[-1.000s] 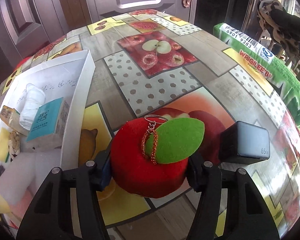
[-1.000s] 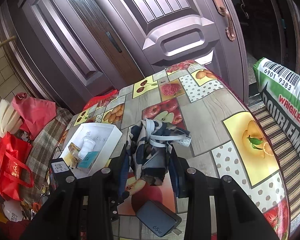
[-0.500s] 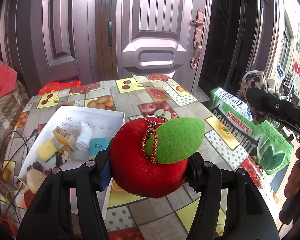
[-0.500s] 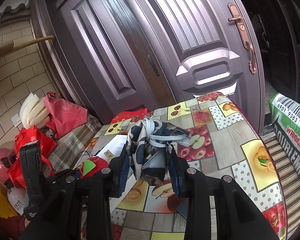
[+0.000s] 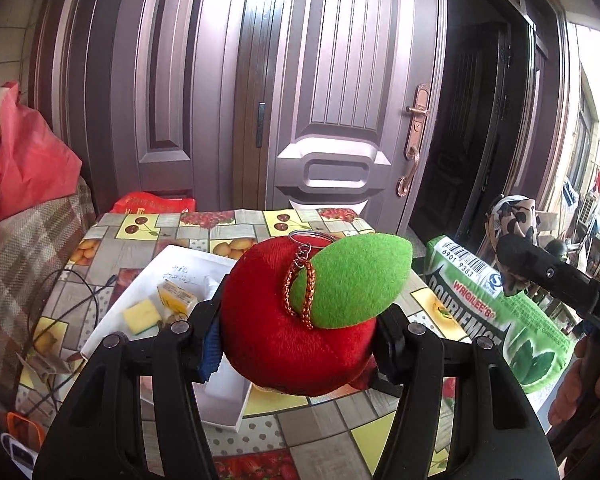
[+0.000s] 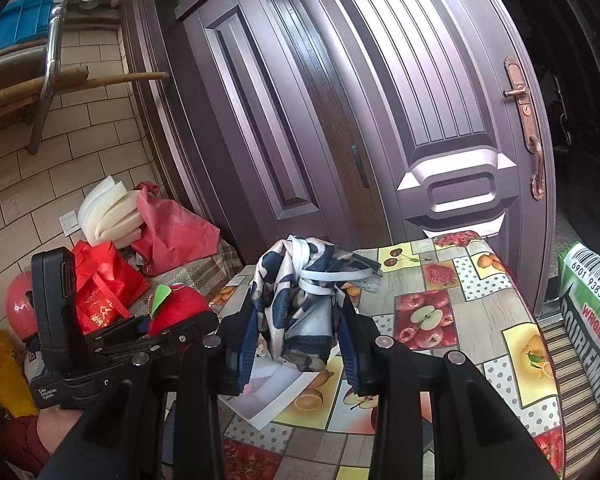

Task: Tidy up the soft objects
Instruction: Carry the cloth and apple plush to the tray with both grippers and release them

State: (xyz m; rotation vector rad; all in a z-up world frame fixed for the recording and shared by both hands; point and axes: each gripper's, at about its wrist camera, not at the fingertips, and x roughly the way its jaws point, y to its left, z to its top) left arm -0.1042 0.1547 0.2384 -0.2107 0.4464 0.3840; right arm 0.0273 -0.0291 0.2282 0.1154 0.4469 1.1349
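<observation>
My left gripper [image 5: 296, 344] is shut on a red plush apple [image 5: 284, 332] with a green felt leaf and a key ring, held well above the table. It also shows in the right wrist view [image 6: 176, 310]. My right gripper [image 6: 296, 344] is shut on a bunched blue, white and grey patterned cloth [image 6: 304, 300], also held high; the cloth shows at the right of the left wrist view [image 5: 512, 216]. A white box [image 5: 148, 300] with several small items lies on the table below the apple.
The table has a fruit-print cover [image 6: 440, 320]. A big green Doublemint pack [image 5: 492, 312] stands at its right side. A cable [image 5: 72, 300] lies at the left. Red bags [image 6: 112, 292] and a plaid seat sit left. A brown door [image 5: 340, 120] is behind.
Both grippers have risen well above the table with their objects still held. The view now shows the door and the whole table instead of the tabletop close up.
</observation>
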